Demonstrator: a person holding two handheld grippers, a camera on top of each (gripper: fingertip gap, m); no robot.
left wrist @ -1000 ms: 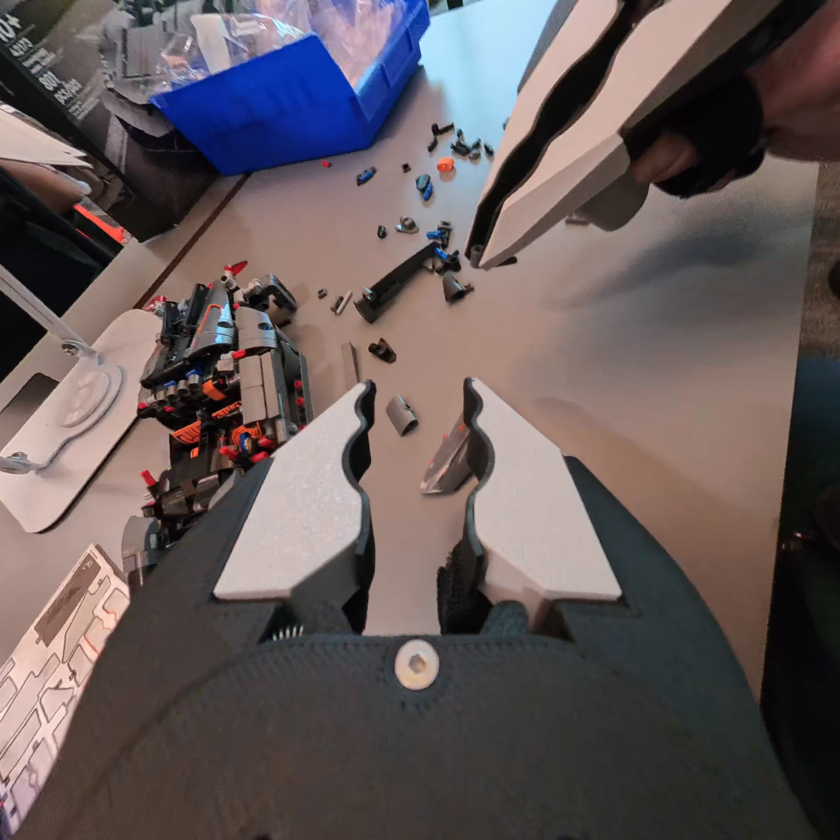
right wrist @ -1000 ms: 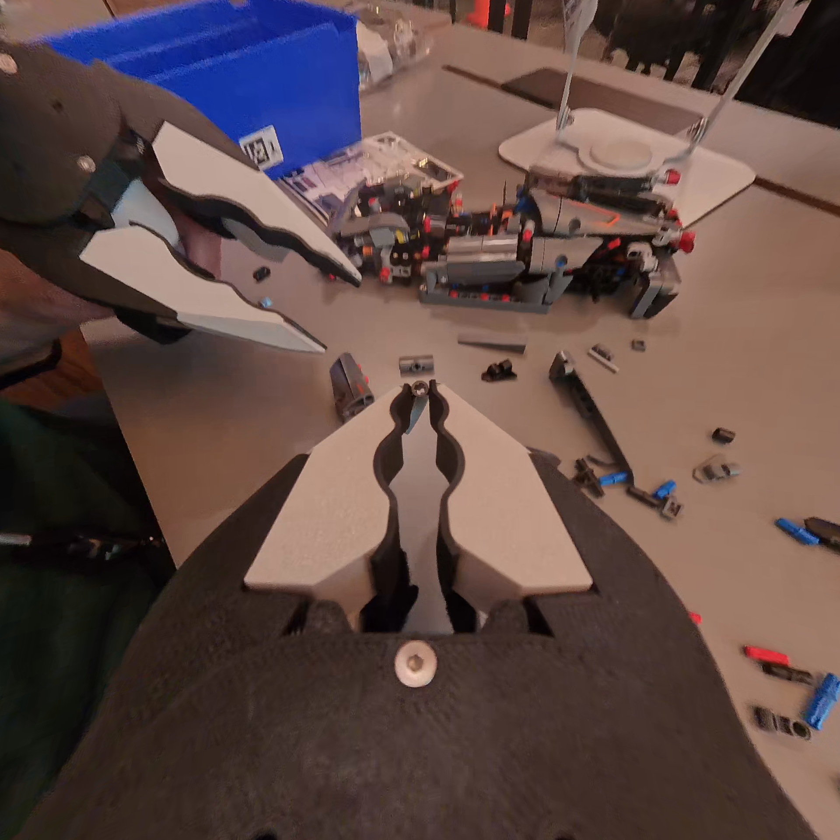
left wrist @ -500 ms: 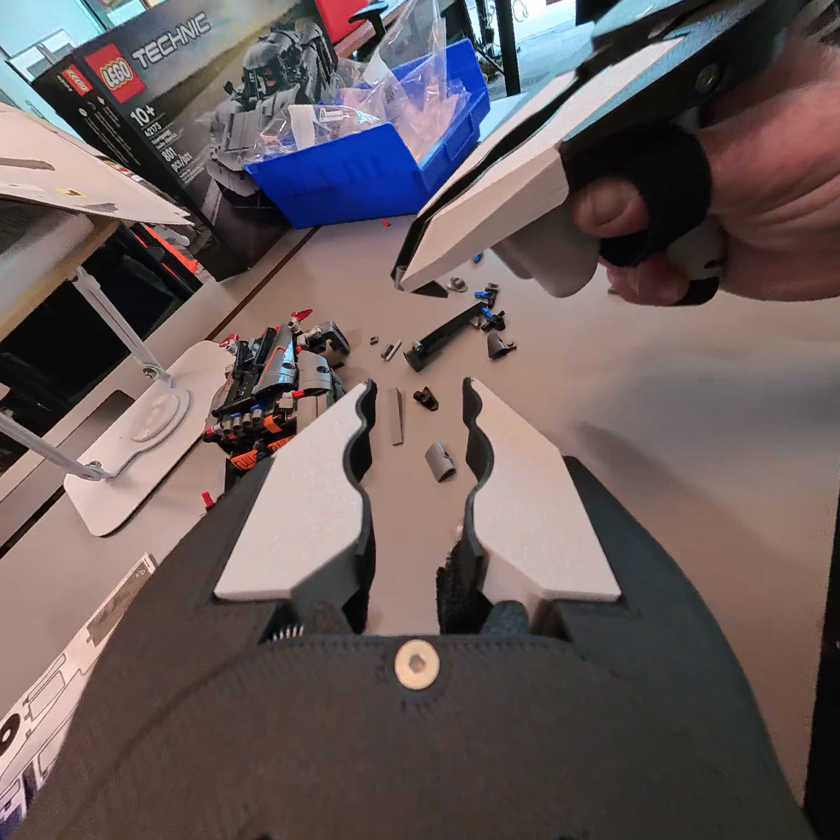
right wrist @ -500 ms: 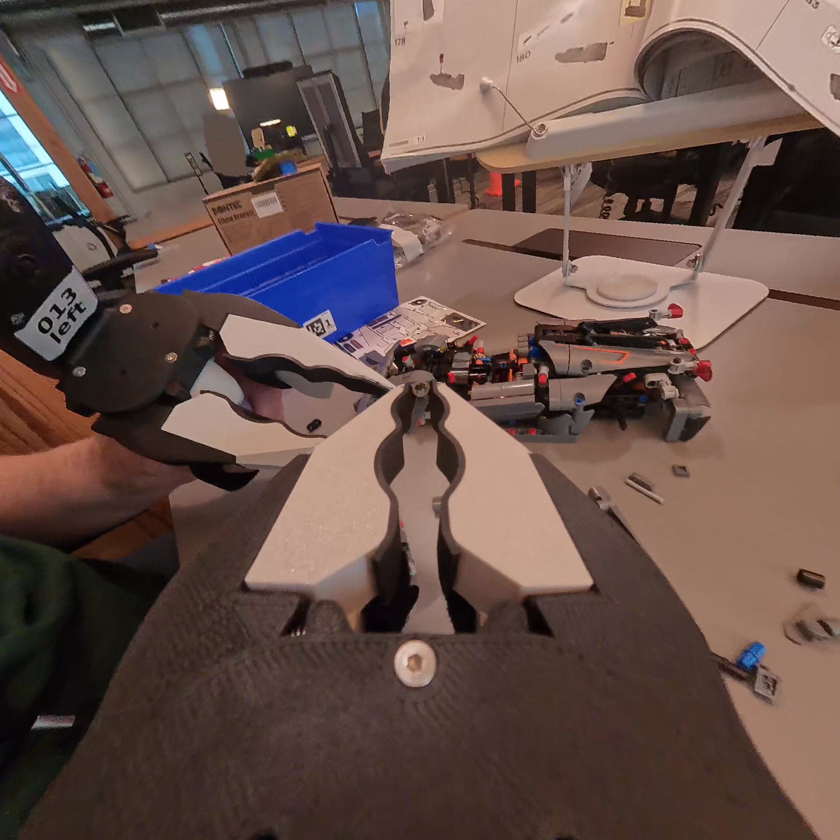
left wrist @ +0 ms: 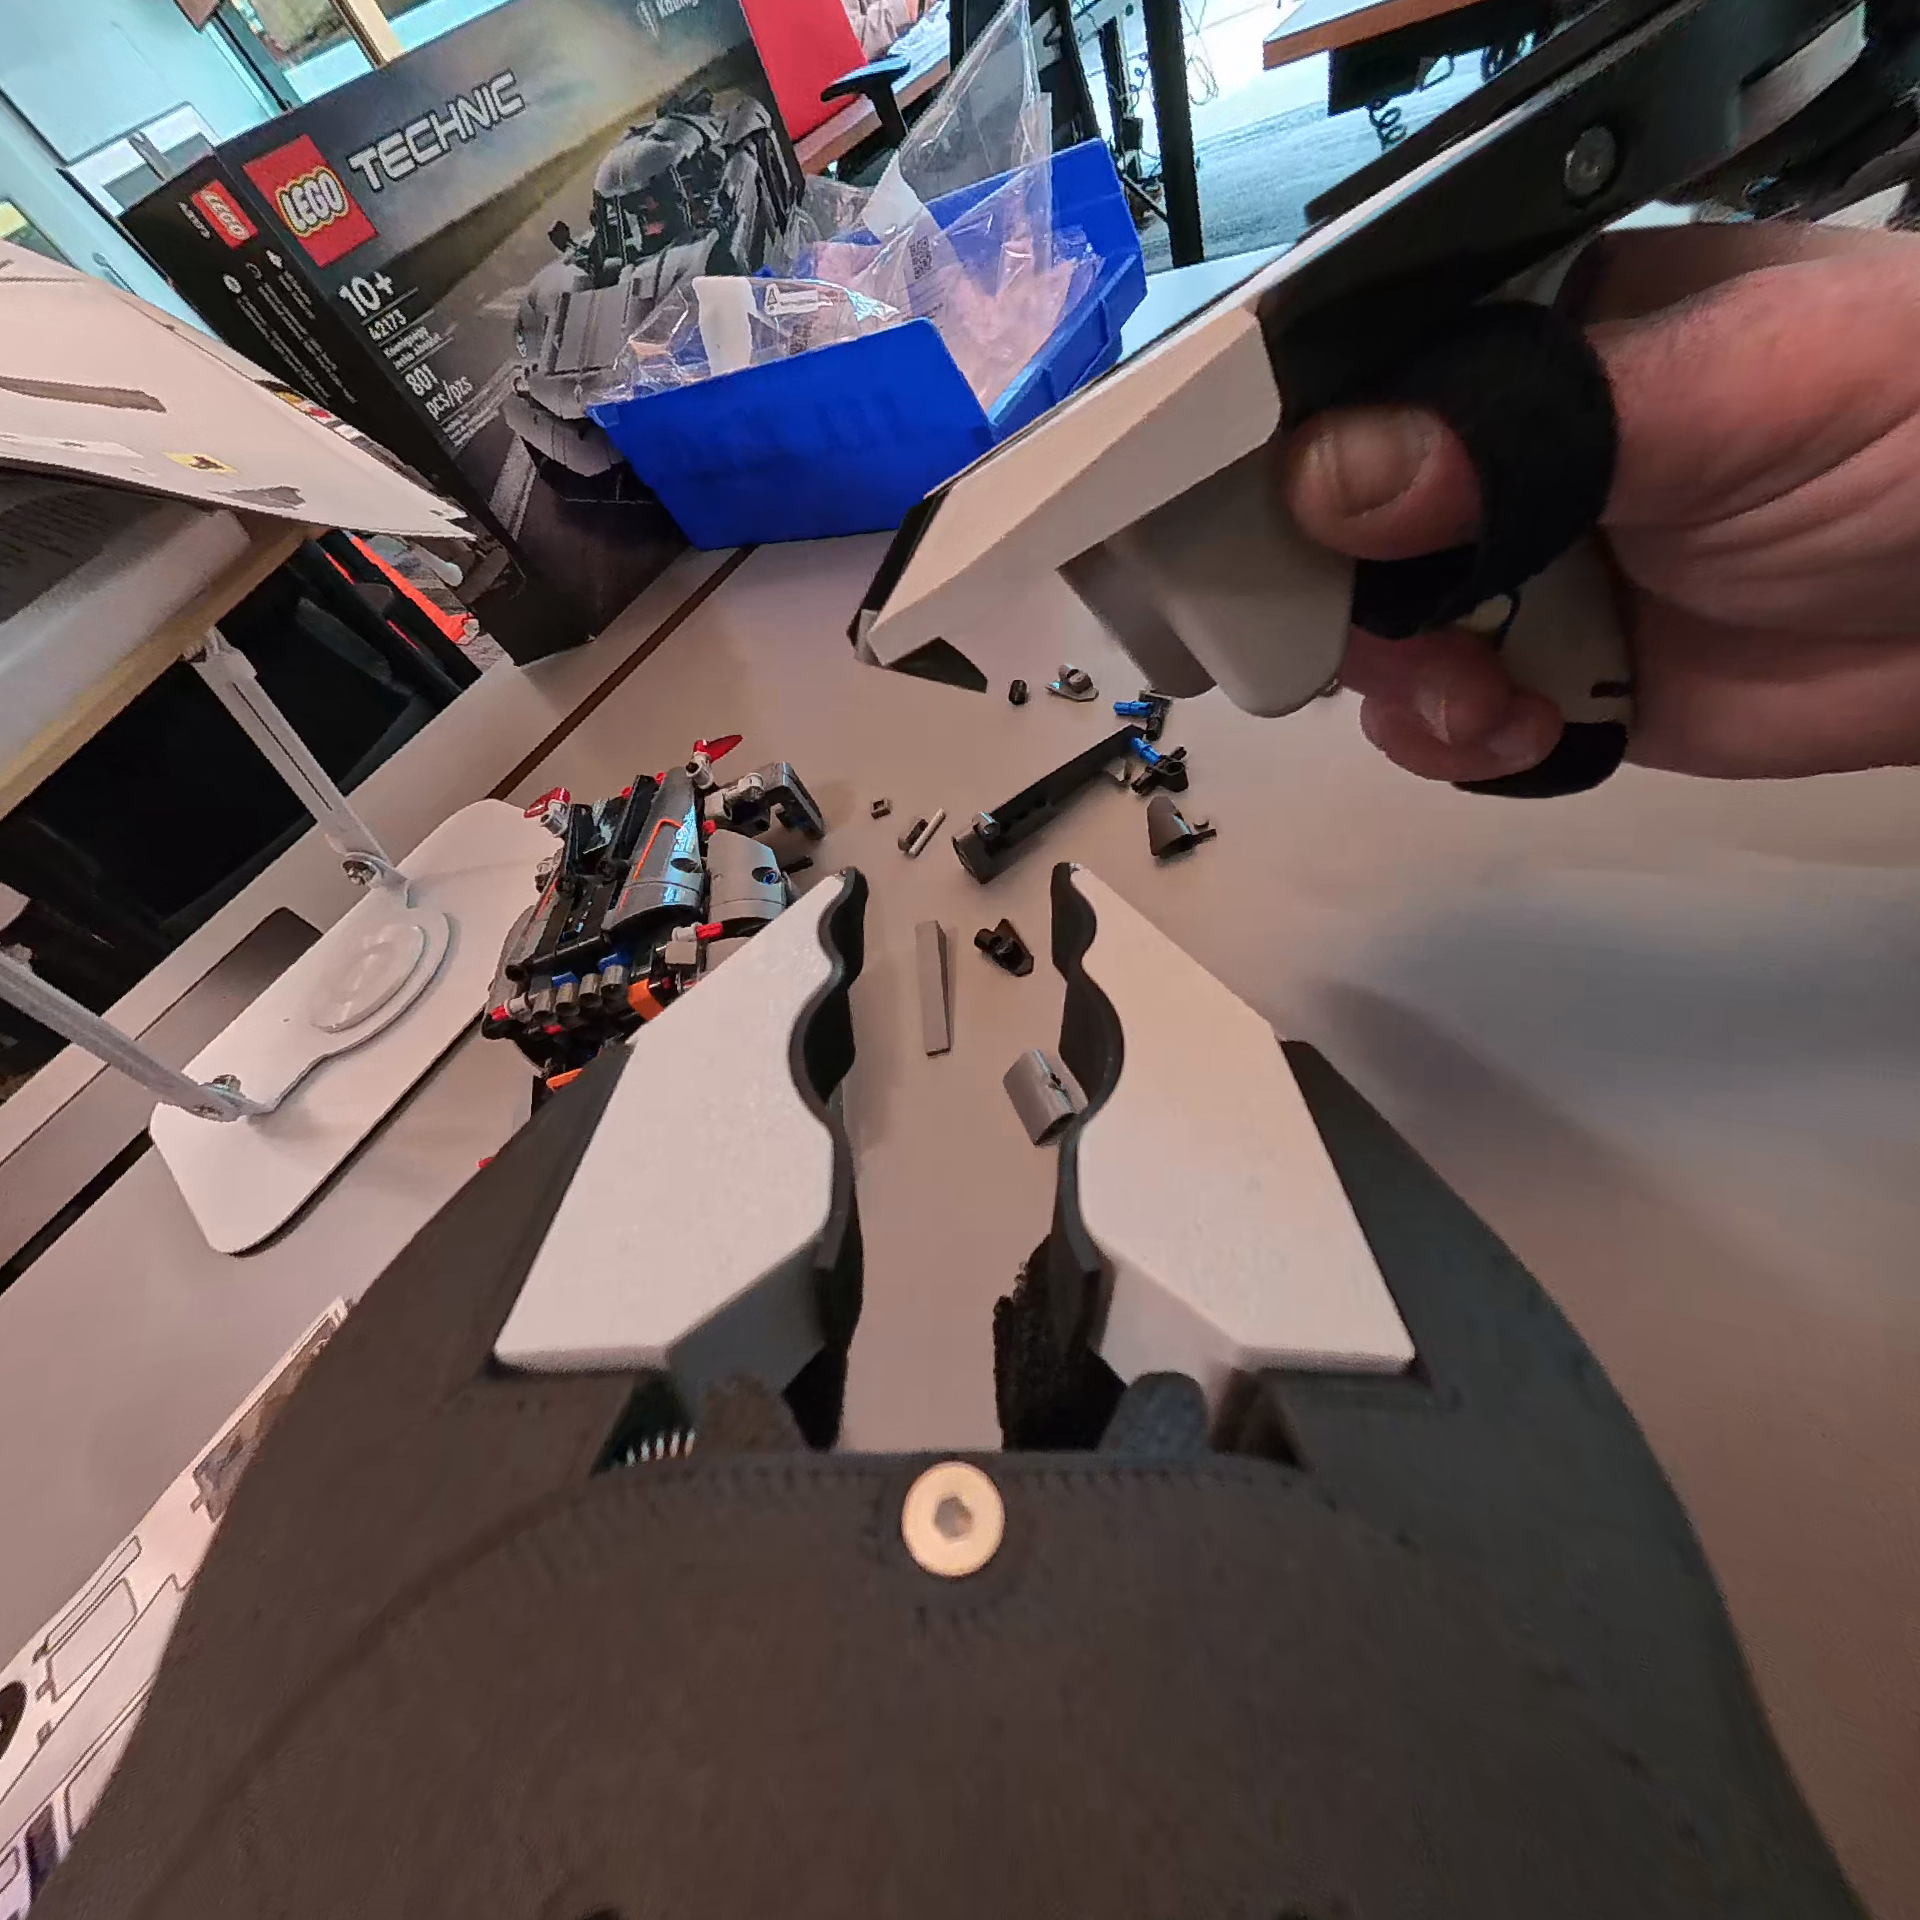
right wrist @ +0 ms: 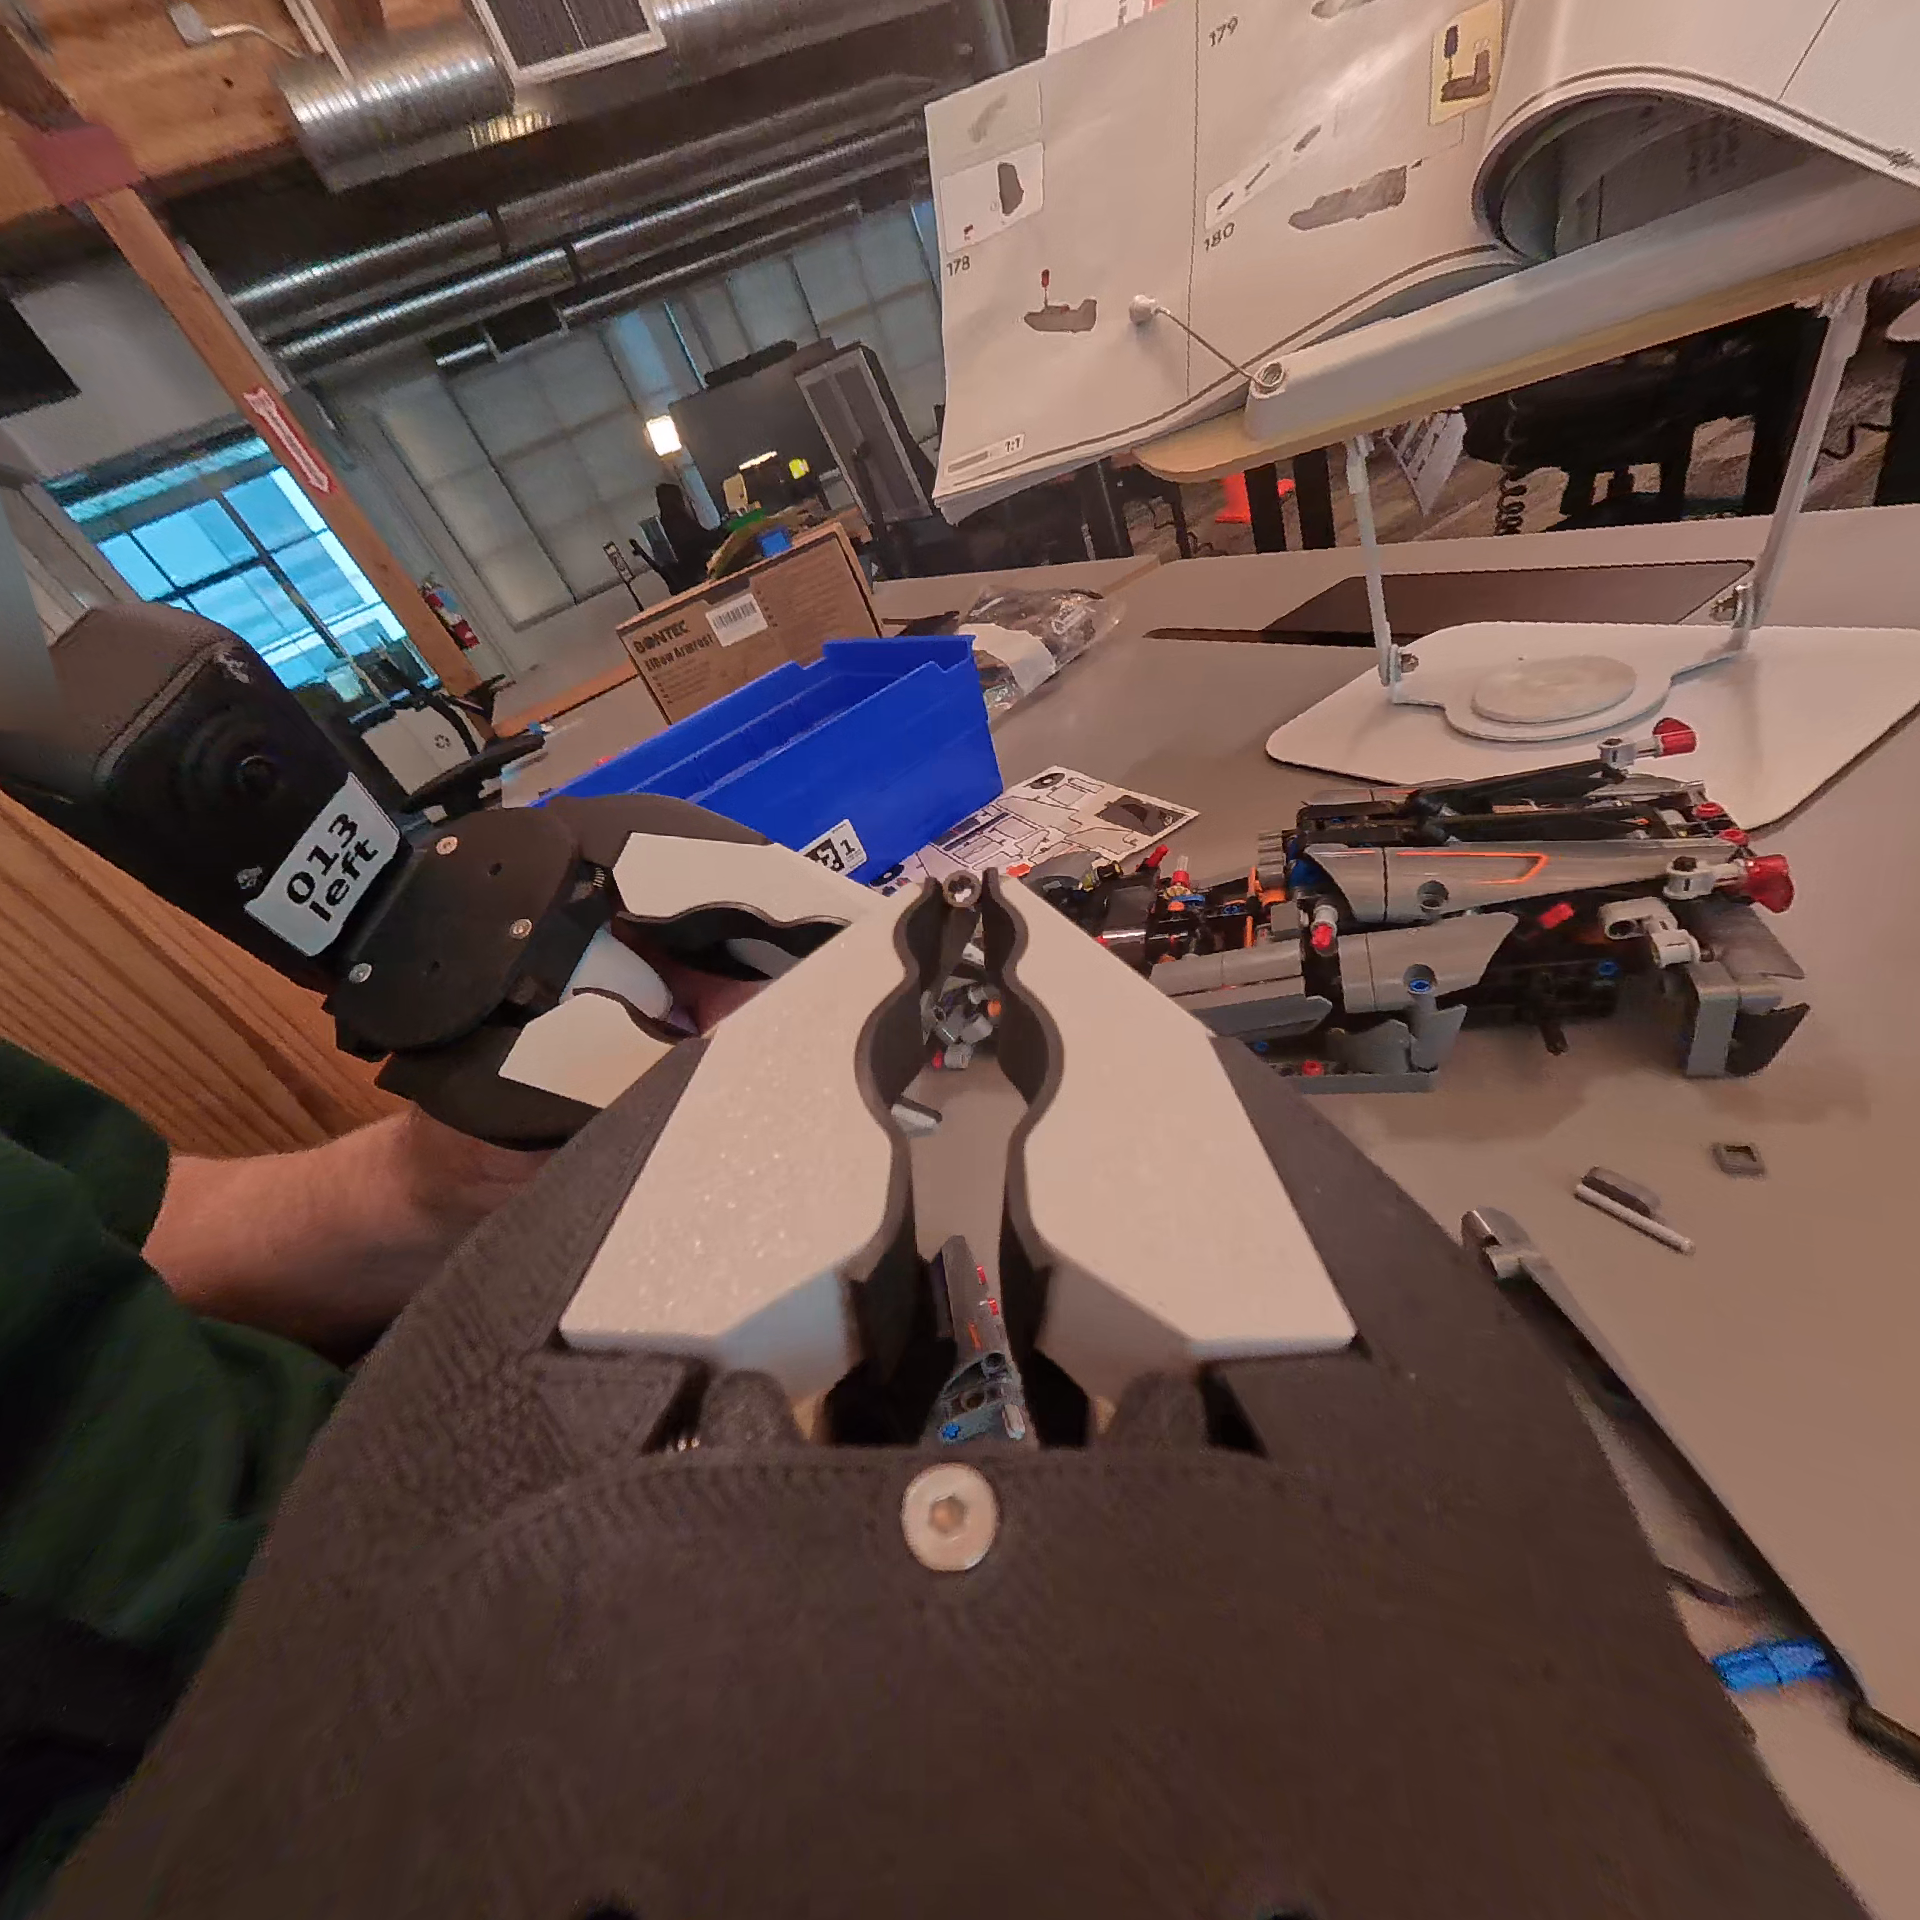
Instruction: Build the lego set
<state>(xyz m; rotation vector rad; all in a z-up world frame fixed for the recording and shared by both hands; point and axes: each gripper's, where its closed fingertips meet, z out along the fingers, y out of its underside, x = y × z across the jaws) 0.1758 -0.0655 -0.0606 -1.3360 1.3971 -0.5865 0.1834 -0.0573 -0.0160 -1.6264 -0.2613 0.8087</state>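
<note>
In the left wrist view, the left gripper [left wrist: 956, 894] hangs with its matte white, wavy-edged fingers spread and nothing between them, above a smooth grey table [left wrist: 1455, 1039]; a small grey curved piece [left wrist: 1039, 1093] and a flat grey strip [left wrist: 933, 987] lie below, the half-built lego car [left wrist: 649, 914] to the left, bare tabletop to the right. In the right wrist view, the right gripper [right wrist: 961, 896] pinches a small grey pin [right wrist: 961, 890] at its tips; the car [right wrist: 1455, 935] sits beyond, right of a blue bin [right wrist: 831, 748].
</note>
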